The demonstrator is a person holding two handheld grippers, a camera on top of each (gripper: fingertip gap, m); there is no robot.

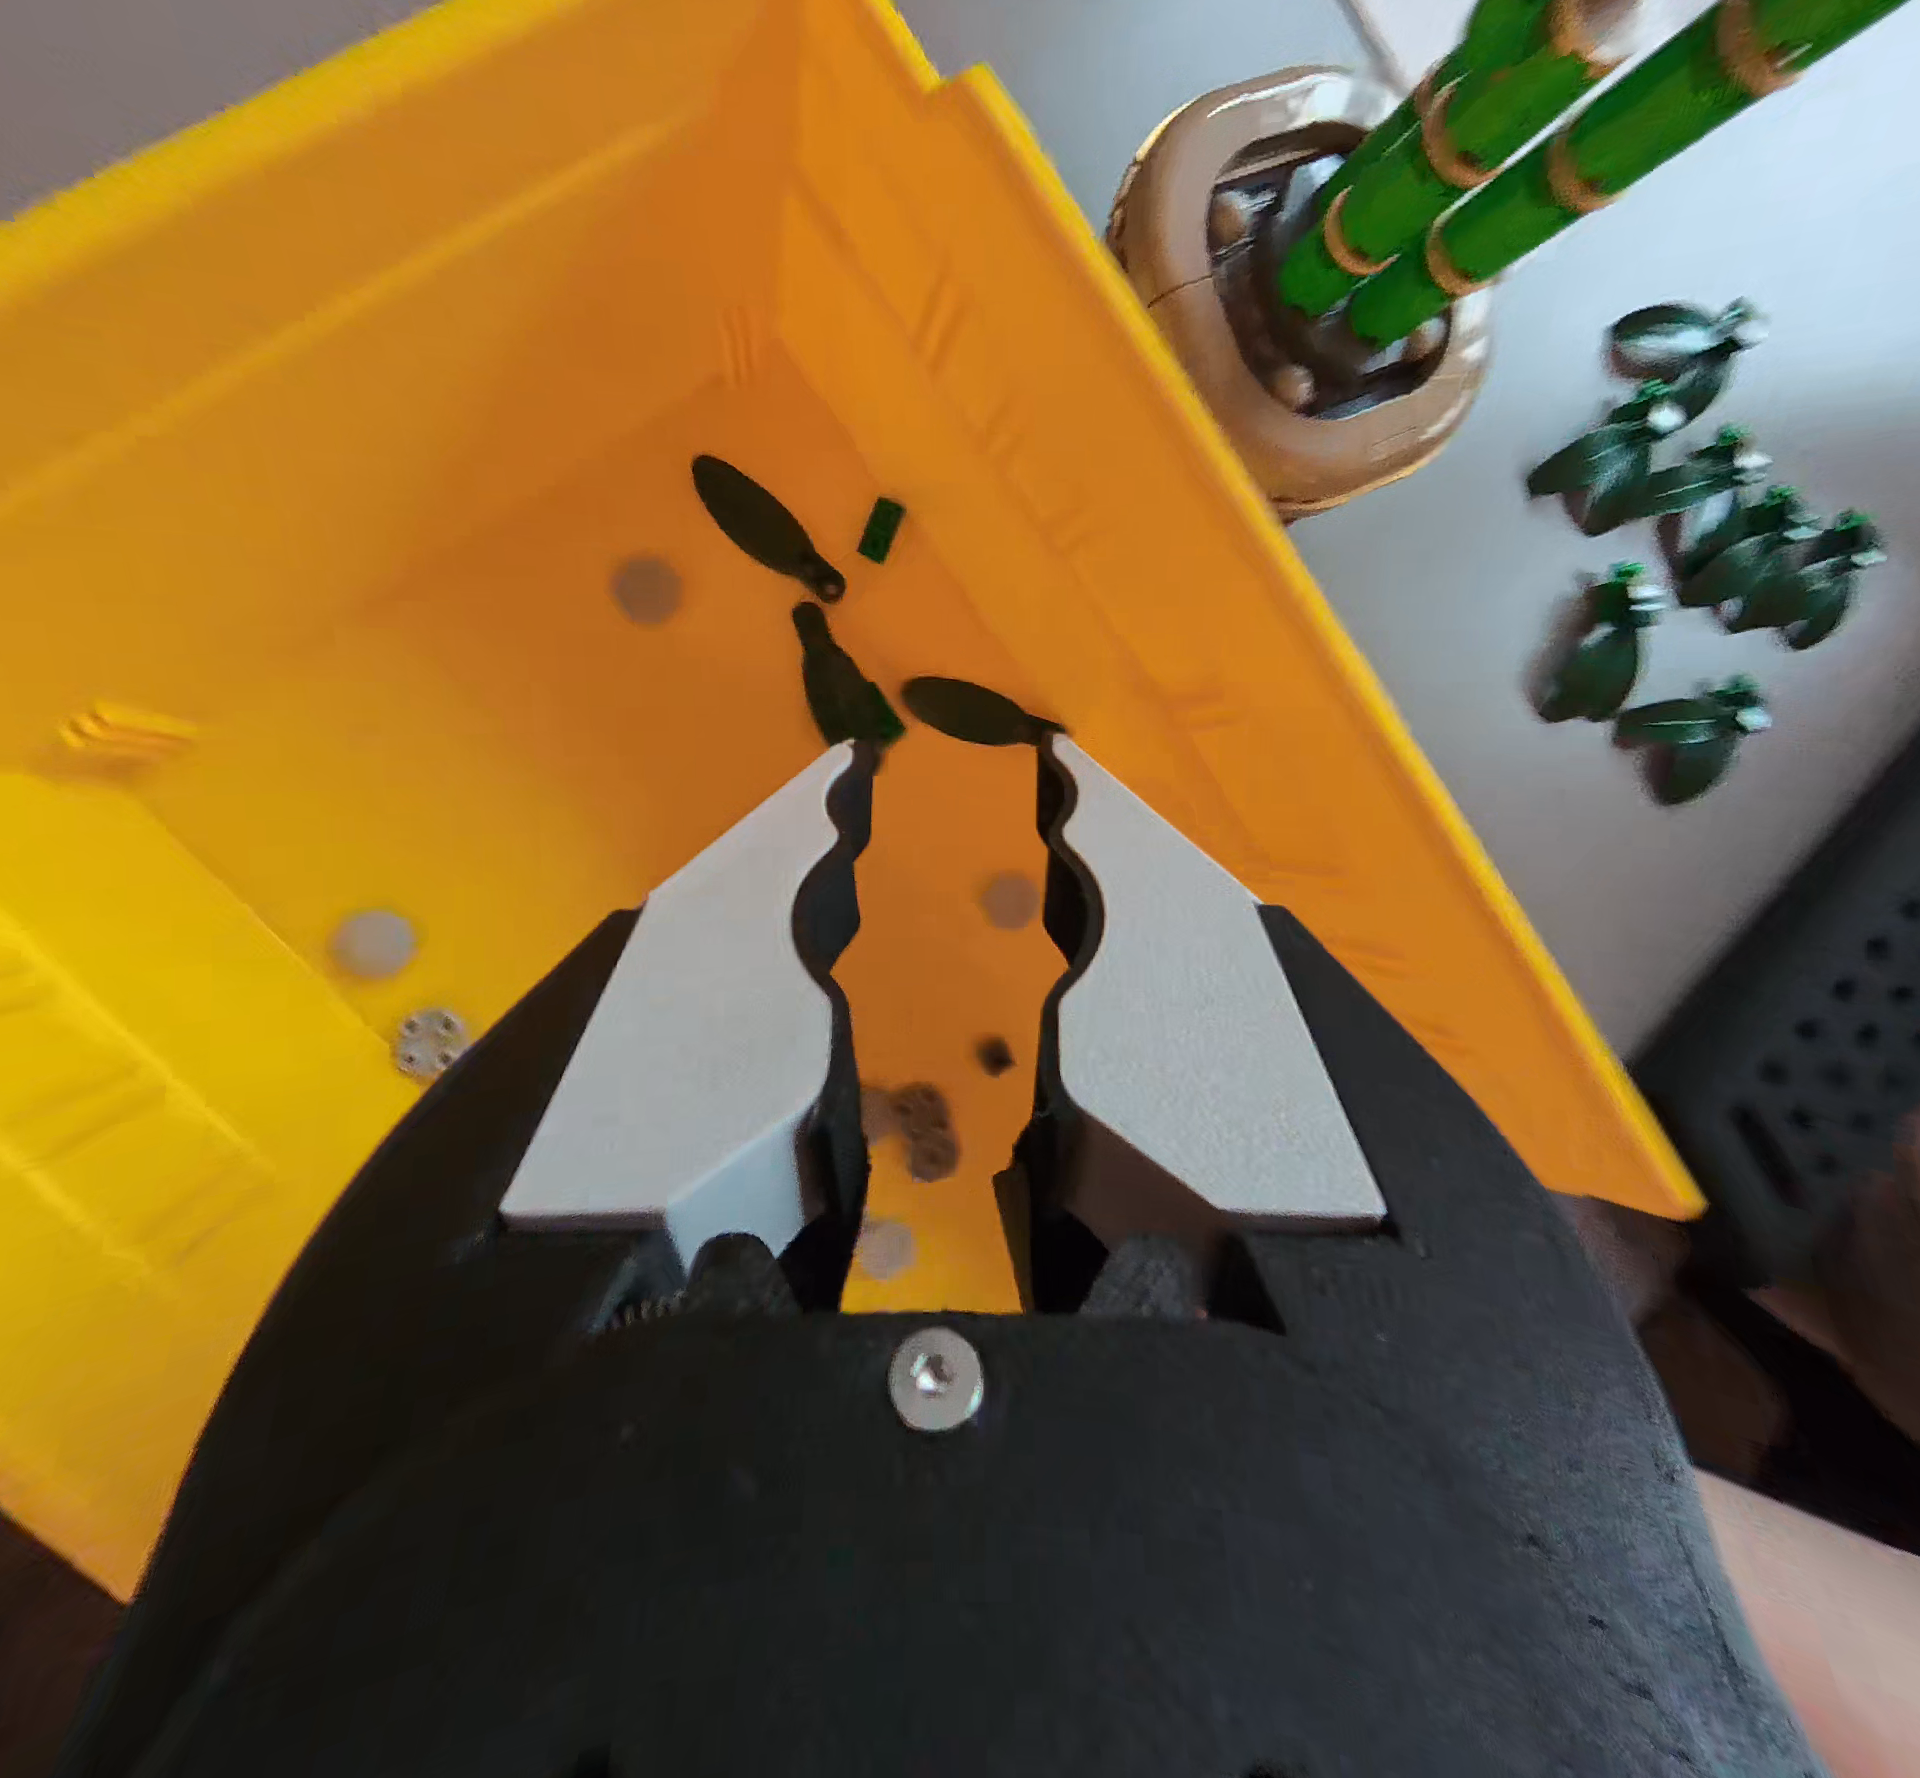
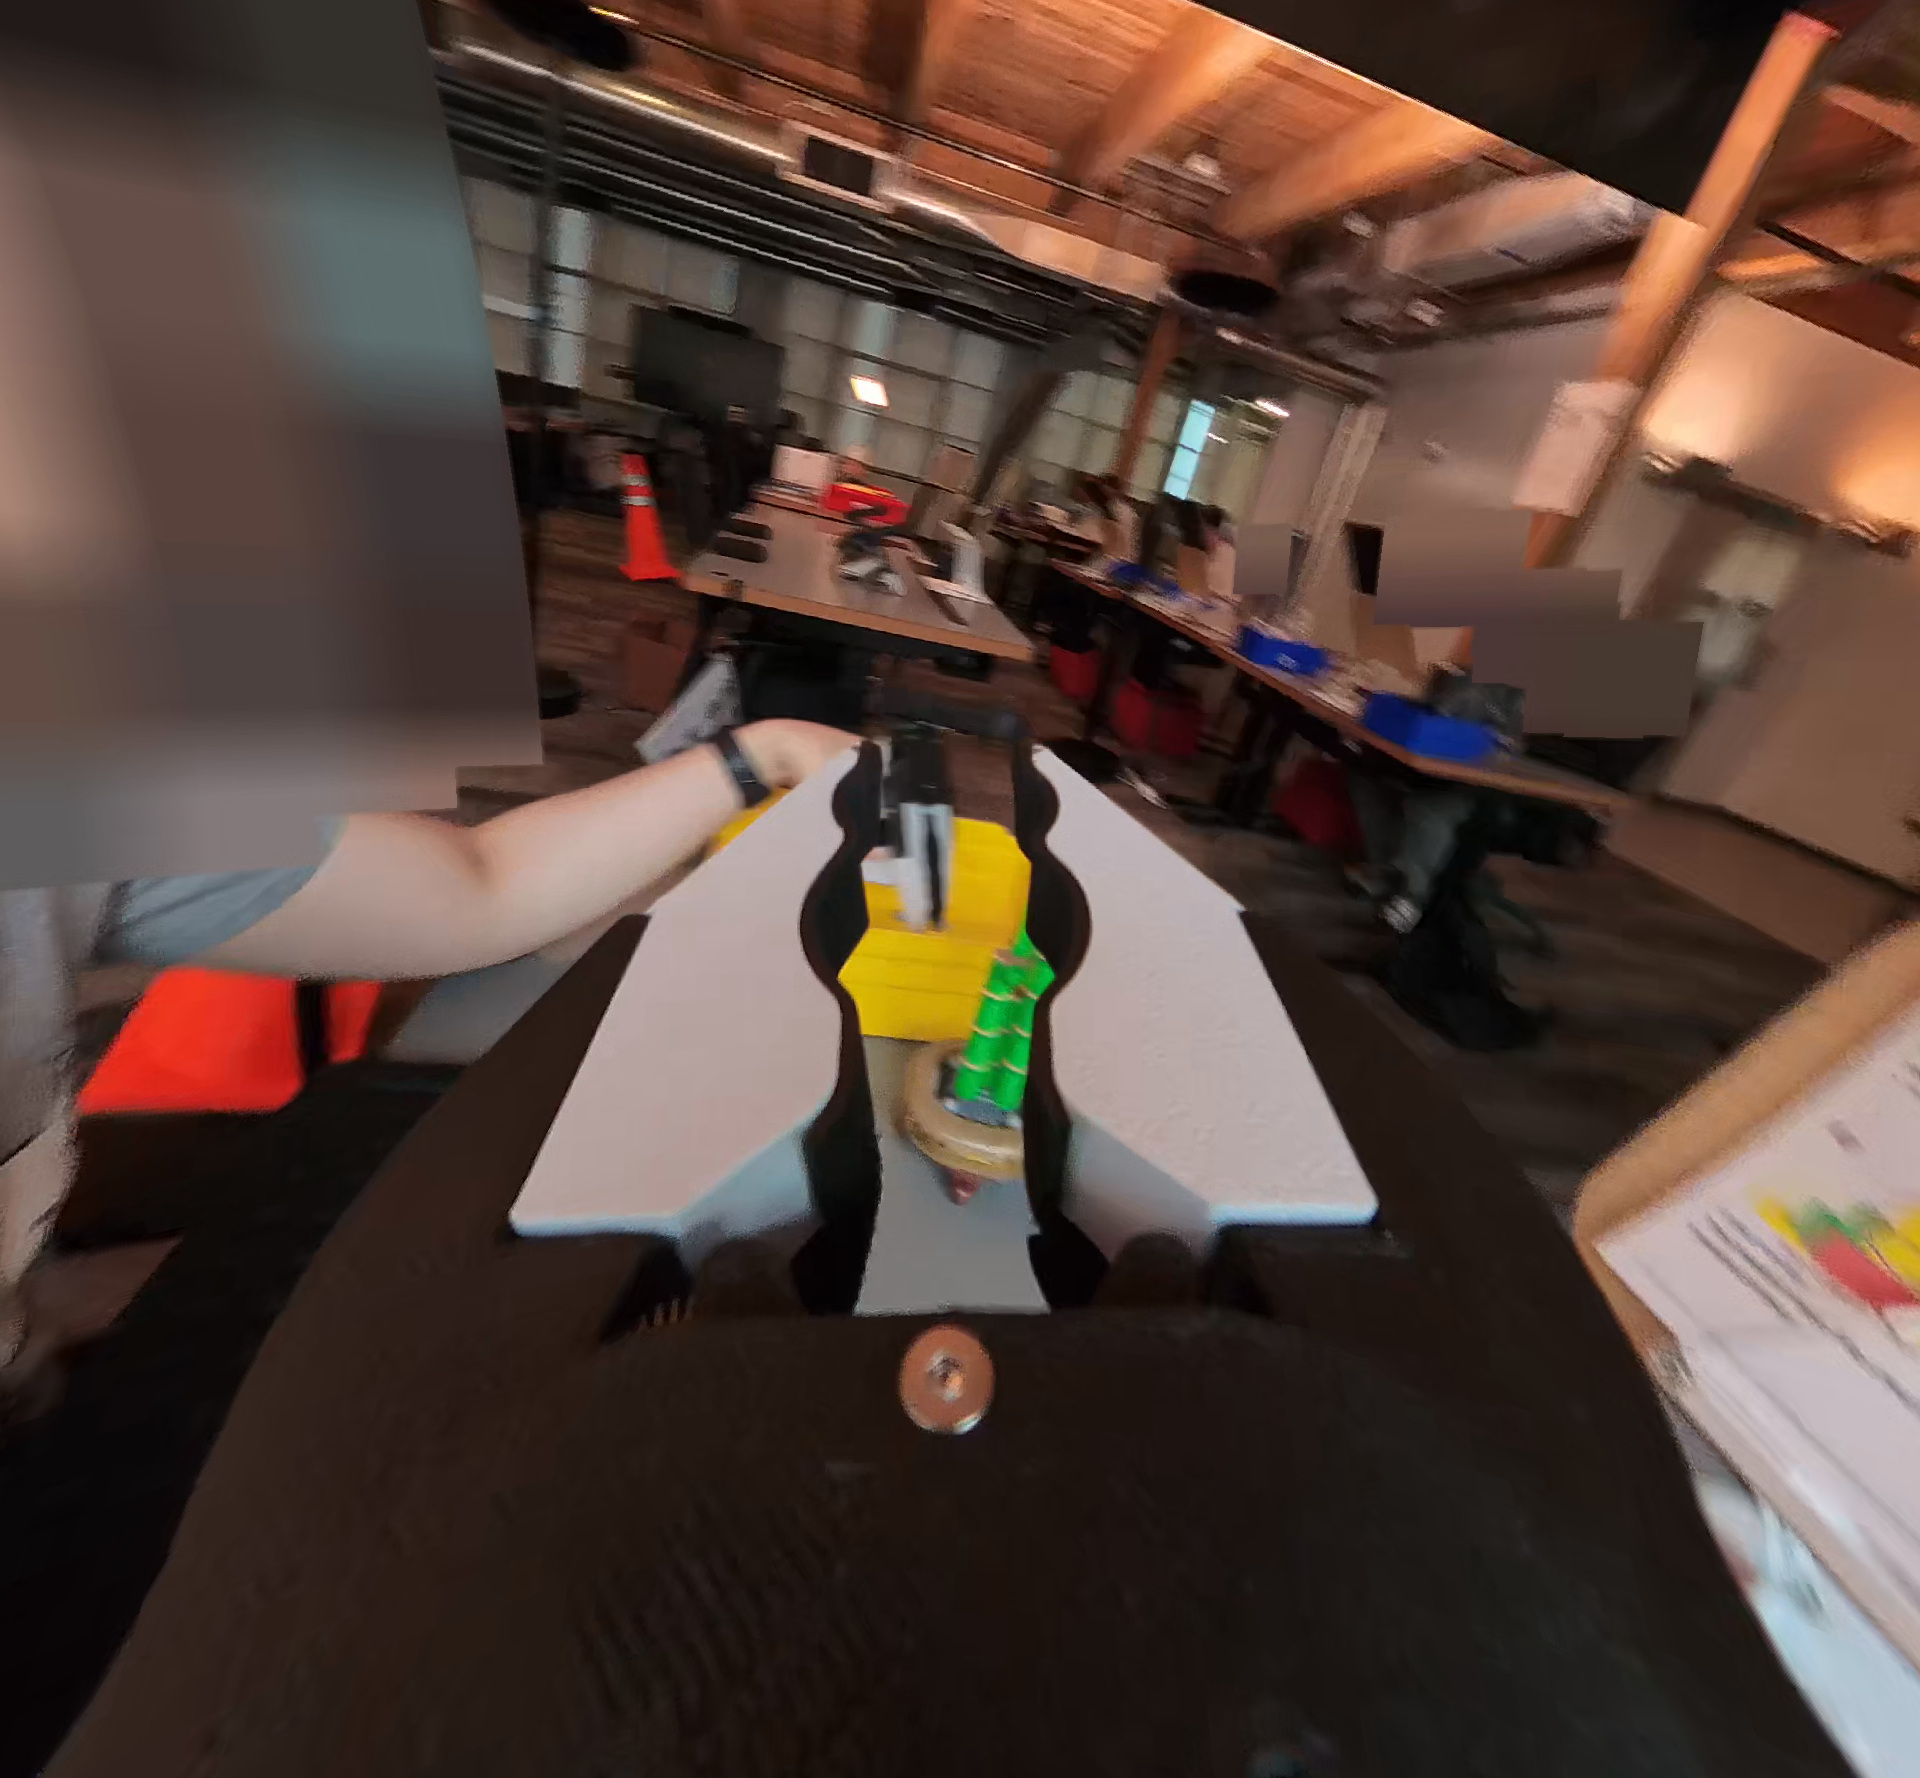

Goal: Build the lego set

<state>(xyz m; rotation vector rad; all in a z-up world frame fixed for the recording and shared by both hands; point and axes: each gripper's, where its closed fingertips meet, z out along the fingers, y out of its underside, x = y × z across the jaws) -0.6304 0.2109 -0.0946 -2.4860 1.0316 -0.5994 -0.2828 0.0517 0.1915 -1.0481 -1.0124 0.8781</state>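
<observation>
While the left gripper [image 1: 951, 741] hangs apart over the yellow bin [image 1: 416, 378] | dark green leaf [image 1: 971, 710] just beyond its fingertips, long axis left-right | right gripper [image 2: 940, 772] apart, empty, well back near the bamboo model [image 2: 997, 1032]

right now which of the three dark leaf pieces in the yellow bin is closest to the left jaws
The leaf piece lying crosswise just past the tips of the left gripper, by the yellow bin wall. The long leaf lies farthest up; the middle leaf sits off the left tip.
</observation>
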